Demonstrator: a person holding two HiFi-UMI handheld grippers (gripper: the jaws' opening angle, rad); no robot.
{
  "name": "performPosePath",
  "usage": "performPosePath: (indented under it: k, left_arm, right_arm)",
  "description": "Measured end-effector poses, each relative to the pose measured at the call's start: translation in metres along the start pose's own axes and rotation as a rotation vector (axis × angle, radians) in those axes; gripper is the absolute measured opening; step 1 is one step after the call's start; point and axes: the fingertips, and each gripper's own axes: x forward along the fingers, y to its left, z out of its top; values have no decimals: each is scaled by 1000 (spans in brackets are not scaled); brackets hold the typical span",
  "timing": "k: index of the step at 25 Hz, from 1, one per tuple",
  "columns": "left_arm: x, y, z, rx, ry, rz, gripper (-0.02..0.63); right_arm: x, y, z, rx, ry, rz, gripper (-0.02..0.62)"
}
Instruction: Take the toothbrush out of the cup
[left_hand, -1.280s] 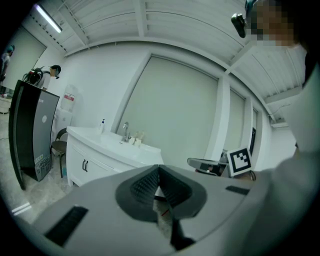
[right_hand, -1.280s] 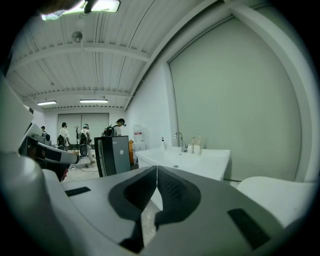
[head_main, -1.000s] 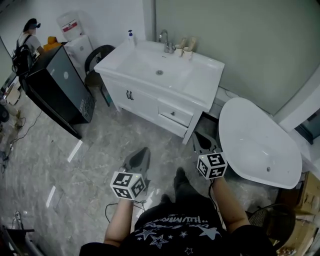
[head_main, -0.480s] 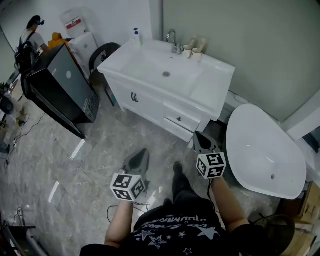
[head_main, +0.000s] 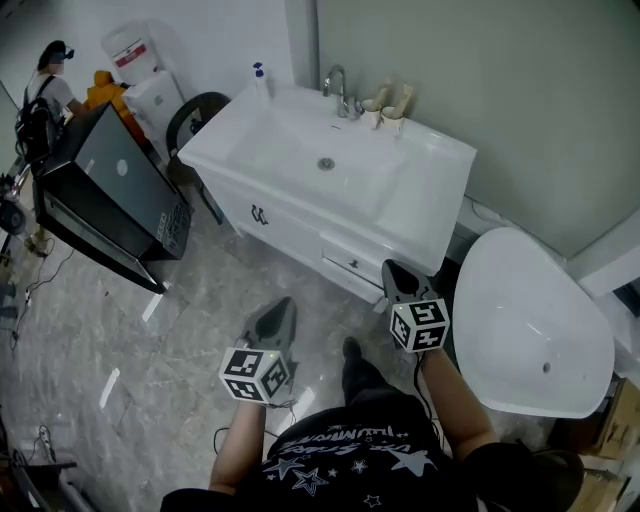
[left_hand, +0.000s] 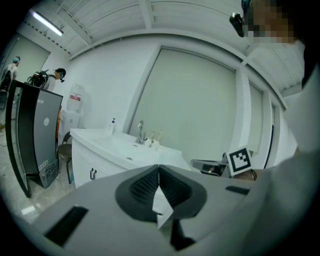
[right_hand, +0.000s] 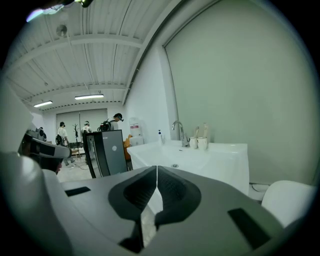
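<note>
Hanging low with fingers (right_hand: 134, 194) closed on nothing, since nothing is in reach, the grey left gripper (head_main: 287, 300) and right gripper (head_main: 389, 266) face the pale toothbrush (head_main: 405, 96), upright in a small white cup (head_main: 392, 120) on the white vanity worktop (head_main: 440, 172).

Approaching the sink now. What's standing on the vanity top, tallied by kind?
Cups: 2
Toothbrushes: 2, one in each cup
Faucet: 1
Pump bottle: 1
Total: 6
</note>
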Motion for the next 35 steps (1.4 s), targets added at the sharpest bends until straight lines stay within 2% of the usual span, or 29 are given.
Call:
performPosePath:
  k: [8, 21, 27, 35]
  left_arm:
    - [59, 28, 15, -31, 31, 47, 20]
    - [142, 49, 50, -17, 35, 107, 20]
    - [169, 48, 60, -11, 30, 124, 20]
    - [179, 48, 62, -8, 52, 119, 20]
  right_arm:
    - [74, -44, 12, 31, 53, -5, 15]
    - [161, -93, 20, 74, 104, 58, 15]
    - [184, -118, 19, 100, 119, 68, 15]
    - [183, -134, 20, 130, 110, 42, 15]
